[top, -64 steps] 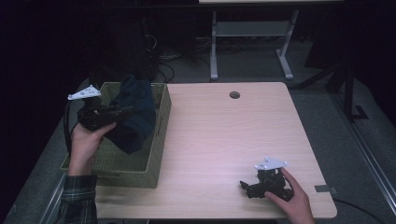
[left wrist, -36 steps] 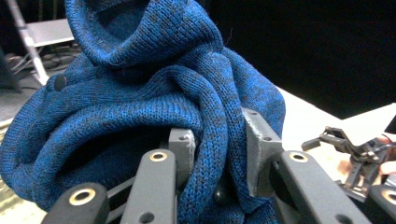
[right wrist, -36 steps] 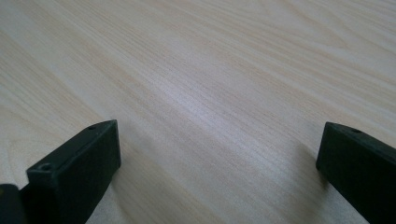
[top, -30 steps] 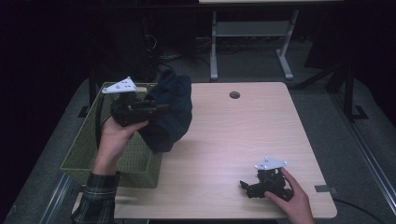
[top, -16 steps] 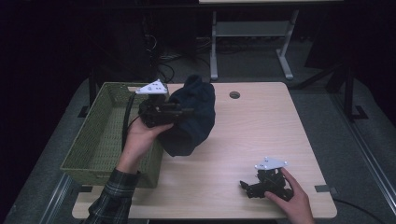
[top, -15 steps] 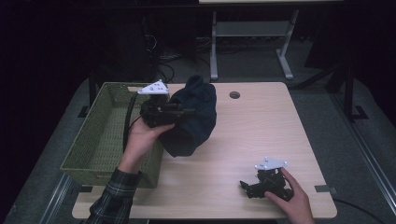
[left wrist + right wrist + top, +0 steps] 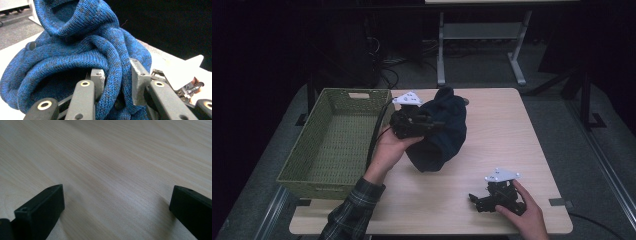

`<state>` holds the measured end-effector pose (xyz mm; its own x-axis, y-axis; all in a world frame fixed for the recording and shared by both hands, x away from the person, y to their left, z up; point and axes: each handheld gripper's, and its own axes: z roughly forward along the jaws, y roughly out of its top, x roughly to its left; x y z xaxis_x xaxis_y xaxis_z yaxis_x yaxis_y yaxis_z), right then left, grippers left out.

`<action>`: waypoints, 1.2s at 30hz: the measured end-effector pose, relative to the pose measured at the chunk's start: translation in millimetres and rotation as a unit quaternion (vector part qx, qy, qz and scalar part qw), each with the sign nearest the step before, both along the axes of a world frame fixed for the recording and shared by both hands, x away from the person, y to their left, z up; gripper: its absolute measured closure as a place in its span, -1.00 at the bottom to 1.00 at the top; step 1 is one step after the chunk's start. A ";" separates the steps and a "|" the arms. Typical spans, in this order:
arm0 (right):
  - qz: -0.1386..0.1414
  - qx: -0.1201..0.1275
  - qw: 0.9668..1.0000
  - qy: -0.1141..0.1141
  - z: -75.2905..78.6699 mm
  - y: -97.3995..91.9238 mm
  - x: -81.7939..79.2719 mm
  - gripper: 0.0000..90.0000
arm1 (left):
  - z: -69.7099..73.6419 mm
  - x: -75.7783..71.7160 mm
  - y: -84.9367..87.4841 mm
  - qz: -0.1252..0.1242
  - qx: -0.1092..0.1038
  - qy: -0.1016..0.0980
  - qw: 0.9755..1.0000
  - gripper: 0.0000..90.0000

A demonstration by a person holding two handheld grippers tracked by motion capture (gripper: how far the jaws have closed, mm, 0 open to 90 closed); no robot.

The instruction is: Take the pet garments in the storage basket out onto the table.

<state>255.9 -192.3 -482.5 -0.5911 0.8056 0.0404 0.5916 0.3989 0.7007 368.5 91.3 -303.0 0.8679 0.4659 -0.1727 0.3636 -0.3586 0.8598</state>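
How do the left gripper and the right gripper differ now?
The left gripper is shut on the blue knit; the right gripper is open and holds nothing. The left is raised beside the basket; the right rests low on the table. Each has a grey plate.

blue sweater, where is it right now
High view: the blue sweater hangs bunched in the left gripper over the table, just right of the green basket.

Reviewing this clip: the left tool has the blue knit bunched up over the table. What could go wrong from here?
1. The left tool pinches just one fold of the blue sweater, so the knit could slip free or stretch.
2. The hanging bulk may land crumpled on the table.
3. The right tool rests open nearby; the trailing fabric could snag it.
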 end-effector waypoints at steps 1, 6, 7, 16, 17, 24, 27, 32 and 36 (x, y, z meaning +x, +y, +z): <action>0.000 0.000 1.000 0.000 0.0 0.0 0.0 -1.00 | -2.0 0.7 -3.8 -0.002 0.001 0.000 1.000 0.52; 0.000 0.001 1.000 0.000 -0.1 0.1 0.0 -1.00 | -14.9 4.9 -22.3 -0.008 0.009 0.008 1.000 0.52; 0.000 0.001 1.000 0.000 -0.2 0.1 0.0 -1.00 | -18.0 6.1 -26.0 -0.012 0.016 0.007 1.000 0.52; 0.001 0.001 1.000 0.000 -0.1 0.0 0.1 -1.00 | -44.4 11.5 -57.0 -0.020 0.037 0.024 0.999 0.52; 0.001 0.001 1.000 0.000 -0.1 0.0 0.2 -1.00 | -47.6 12.7 -60.3 -0.021 0.037 0.025 0.999 0.52; 0.001 0.000 1.000 0.000 0.0 -0.1 0.1 -1.00 | -72.0 24.0 -84.3 -0.023 0.060 0.039 0.997 0.52; 0.000 0.000 1.000 0.001 0.0 0.0 0.0 -1.00 | -85.4 29.6 -94.8 -0.020 0.076 0.041 0.996 0.52; 0.001 0.000 1.000 0.000 0.0 -0.1 0.1 -1.00 | -106.3 33.4 -107.0 -0.021 0.092 0.054 0.994 0.52; 0.001 0.000 1.000 0.000 -0.2 0.0 0.2 -1.00 | -119.4 36.1 -115.0 -0.025 0.103 0.058 0.993 0.50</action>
